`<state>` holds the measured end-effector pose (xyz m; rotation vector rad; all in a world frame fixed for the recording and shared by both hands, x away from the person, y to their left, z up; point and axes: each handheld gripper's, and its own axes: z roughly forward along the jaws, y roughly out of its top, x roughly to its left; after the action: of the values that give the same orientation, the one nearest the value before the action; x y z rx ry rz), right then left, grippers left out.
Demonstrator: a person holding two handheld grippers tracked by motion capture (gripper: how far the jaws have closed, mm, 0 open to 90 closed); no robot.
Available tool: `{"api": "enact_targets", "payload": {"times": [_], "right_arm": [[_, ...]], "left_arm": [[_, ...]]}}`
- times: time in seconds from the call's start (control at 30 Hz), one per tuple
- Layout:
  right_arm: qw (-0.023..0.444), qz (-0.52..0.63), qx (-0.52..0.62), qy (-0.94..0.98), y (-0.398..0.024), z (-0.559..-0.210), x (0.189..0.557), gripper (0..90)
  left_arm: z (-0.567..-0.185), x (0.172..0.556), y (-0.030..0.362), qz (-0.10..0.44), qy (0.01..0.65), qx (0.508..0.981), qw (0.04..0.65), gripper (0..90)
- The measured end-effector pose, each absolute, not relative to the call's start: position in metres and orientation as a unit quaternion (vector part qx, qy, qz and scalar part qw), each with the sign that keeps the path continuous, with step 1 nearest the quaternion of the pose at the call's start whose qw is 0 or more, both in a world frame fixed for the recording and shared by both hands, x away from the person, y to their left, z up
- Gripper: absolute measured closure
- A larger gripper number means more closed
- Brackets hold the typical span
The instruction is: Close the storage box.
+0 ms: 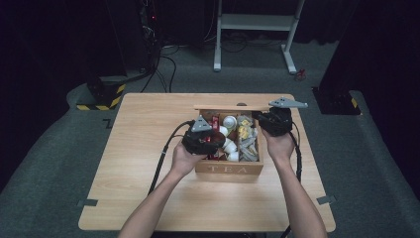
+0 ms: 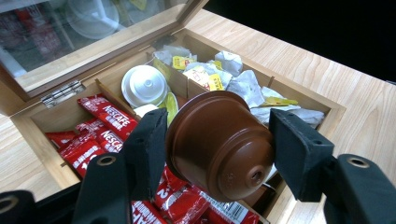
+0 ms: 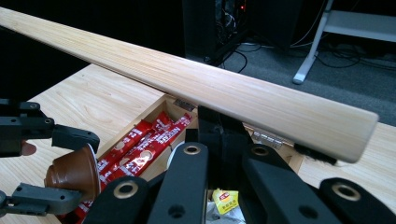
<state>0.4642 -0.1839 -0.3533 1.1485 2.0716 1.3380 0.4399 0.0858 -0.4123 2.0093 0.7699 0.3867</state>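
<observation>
Brown capsule [image 2: 219,144] clamped in left claw [image 2: 217,149], dome toward camera, right claw [image 3: 224,135] pinching lid [image 3: 261,98].

My bench sits in lab, probably: black curtains [image 1: 54,44], cable tangle [image 1: 158,64], hazard-striped block [image 1: 101,96], grey carpet [image 1: 44,158].

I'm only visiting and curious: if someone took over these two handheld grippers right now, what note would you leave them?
Left gripper: shut on the brown dome-shaped coffee capsule, held above the open wooden tea box.
Right gripper: shut on the box's wooden-framed glass lid, holding it open.
Done: capsule picked up, clear of the red coffee sachets.
Left: probably move the capsule out or into another compartment, then lower the lid.
</observation>
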Motion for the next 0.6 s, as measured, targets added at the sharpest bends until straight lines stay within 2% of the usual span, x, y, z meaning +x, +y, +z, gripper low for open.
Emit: {"api": "enact_targets", "payload": {"times": [0.6], "right_arm": [[0.207,0.484,0.410,0.745,-0.187,-0.353,0.462,90.0]], "left_arm": [[-0.407,0.427,0.125,0.172,0.329,0.794,0.481,39.8]]}}
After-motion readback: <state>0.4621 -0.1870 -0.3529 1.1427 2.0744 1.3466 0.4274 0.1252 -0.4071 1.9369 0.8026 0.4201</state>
